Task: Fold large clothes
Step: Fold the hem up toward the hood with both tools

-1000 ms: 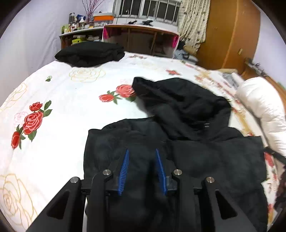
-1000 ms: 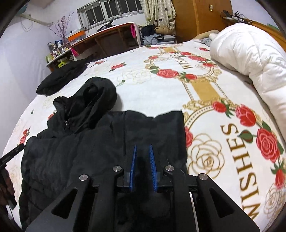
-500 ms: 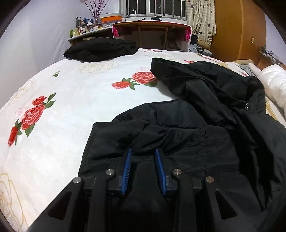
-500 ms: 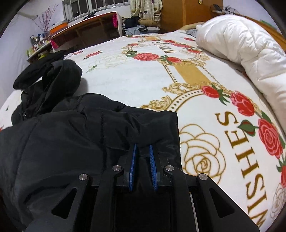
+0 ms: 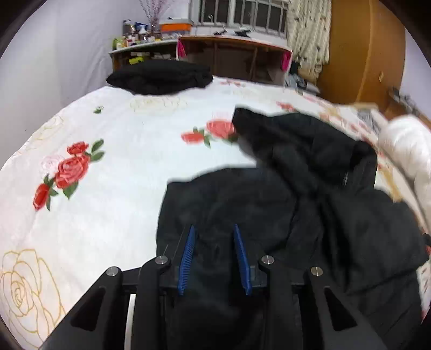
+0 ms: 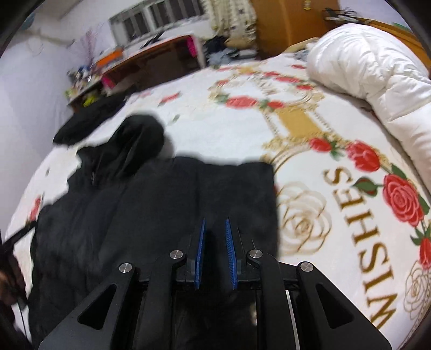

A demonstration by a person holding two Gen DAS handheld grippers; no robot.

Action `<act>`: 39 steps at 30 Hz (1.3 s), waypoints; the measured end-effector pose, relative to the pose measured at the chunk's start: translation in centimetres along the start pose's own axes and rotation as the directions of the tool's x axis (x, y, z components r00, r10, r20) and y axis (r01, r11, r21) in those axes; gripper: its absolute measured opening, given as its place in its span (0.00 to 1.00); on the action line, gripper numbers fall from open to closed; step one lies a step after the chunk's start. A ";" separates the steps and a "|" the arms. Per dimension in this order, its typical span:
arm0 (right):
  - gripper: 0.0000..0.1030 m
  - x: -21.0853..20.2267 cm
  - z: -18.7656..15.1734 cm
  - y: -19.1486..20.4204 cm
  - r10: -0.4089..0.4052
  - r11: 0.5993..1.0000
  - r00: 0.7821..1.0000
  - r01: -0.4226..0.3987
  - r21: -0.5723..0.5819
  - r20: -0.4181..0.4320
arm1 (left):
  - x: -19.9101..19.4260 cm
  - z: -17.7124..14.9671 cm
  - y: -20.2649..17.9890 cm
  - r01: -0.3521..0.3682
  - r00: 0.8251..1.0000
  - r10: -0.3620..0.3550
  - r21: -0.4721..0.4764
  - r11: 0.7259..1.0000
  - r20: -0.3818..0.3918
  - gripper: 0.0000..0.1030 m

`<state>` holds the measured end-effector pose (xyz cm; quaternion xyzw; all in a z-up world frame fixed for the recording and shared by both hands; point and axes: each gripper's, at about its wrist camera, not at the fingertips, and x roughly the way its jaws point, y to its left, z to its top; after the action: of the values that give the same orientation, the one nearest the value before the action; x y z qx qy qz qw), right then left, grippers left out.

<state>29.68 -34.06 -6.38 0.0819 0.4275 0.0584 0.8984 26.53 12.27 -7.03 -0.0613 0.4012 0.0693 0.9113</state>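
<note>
I am working in a home bedroom: a bed (image 5: 134,172) with rose-print bedding, a white duvet (image 6: 377,75), a wooden desk (image 5: 234,51), a curtained window (image 5: 242,18).

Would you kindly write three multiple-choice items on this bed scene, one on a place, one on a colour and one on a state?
1. Where does the white duvet lie in the right wrist view?
A. at the right edge of the bed
B. on the desk
C. under the jacket

2. What colour are the gripper pads?
A. red
B. blue
C. green

3. What is the right gripper doing?
A. hanging open over bare sheet
B. gripping the duvet
C. pinching the black jacket

Answers:
1 A, the duvet is bunched along the bed's right side.
2 B, both ribbed pads are blue.
3 C, black fabric fills the narrow gap between its pads. The left gripper likewise holds jacket fabric.
</note>
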 end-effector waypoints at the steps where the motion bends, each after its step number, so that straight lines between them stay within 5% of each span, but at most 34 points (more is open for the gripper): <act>1: 0.15 0.7 -0.6 0.3 -0.006 1.000 1.000 0.006 -0.013 -0.026 | 1.1 -0.5 0.1 -0.002 1.000 0.002 0.001 1.000 -0.028 0.32; 5: 0.15 1.4 -1.1 0.9 -0.002 1.000 0.998 0.001 -0.014 -0.058 | 1.2 -0.1 0.3 -0.003 0.998 0.000 -0.048 0.999 -0.060 0.32; 8: 0.15 0.6 -1.0 1.3 0.020 0.999 0.999 -0.022 -0.041 -0.050 | -1.6 1.0 -0.6 0.083 0.996 -0.084 -0.072 0.994 -0.011 0.35; 9: 0.15 0.4 -0.9 1.3 0.018 0.999 0.999 -0.021 -0.049 -0.047 | -2.4 1.3 -1.2 0.128 0.992 -0.128 -0.075 0.989 0.006 0.40; 11: 0.15 0.2 -0.7 1.1 0.026 0.999 0.999 -0.028 -0.040 -0.033 | -2.8 1.7 -2.7 0.224 0.974 -0.224 -0.070 0.972 0.006 0.73; 15: 0.15 0.4 -0.7 0.8 0.035 0.999 0.999 -0.035 -0.011 -0.036 | -0.8 1.6 -6.1 0.322 0.942 -0.325 -0.047 0.946 -0.084 0.74; 18: 0.15 0.4 -0.8 0.9 0.034 0.999 0.999 -0.034 -0.013 -0.040 | 1.4 0.6 -7.6 0.310 0.938 -0.313 -0.039 0.950 -0.151 0.67; 20: 0.15 0.3 -0.9 0.8 0.034 0.999 0.999 -0.035 -0.004 -0.042 | 1.3 -0.2 -8.3 0.309 0.937 -0.308 -0.018 0.951 -0.162 0.30; 23: 0.15 0.0 -1.3 0.9 0.034 0.999 0.998 -0.034 -0.011 -0.044 | -0.4 -1.1 -9.2 0.276 0.953 -0.268 0.041 0.960 -0.139 0.09; 30: 0.15 -0.2 -2.6 1.1 0.040 0.999 0.996 -0.042 -0.018 -0.074 | -1.4 -2.9 -8.0 0.275 0.954 -0.268 0.033 0.961 -0.134 0.08; 39: 0.22 -2.7 -2.1 2.2 0.025 0.999 0.997 -0.028 -0.042 -0.067 | -3.9 -1.6 -7.4 0.212 0.973 -0.204 0.059 0.976 -0.109 0.25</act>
<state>26.26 -32.22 -5.18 0.0662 0.4546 0.0821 0.8844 24.13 4.40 -4.81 -0.0743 0.4410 -0.0440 0.8934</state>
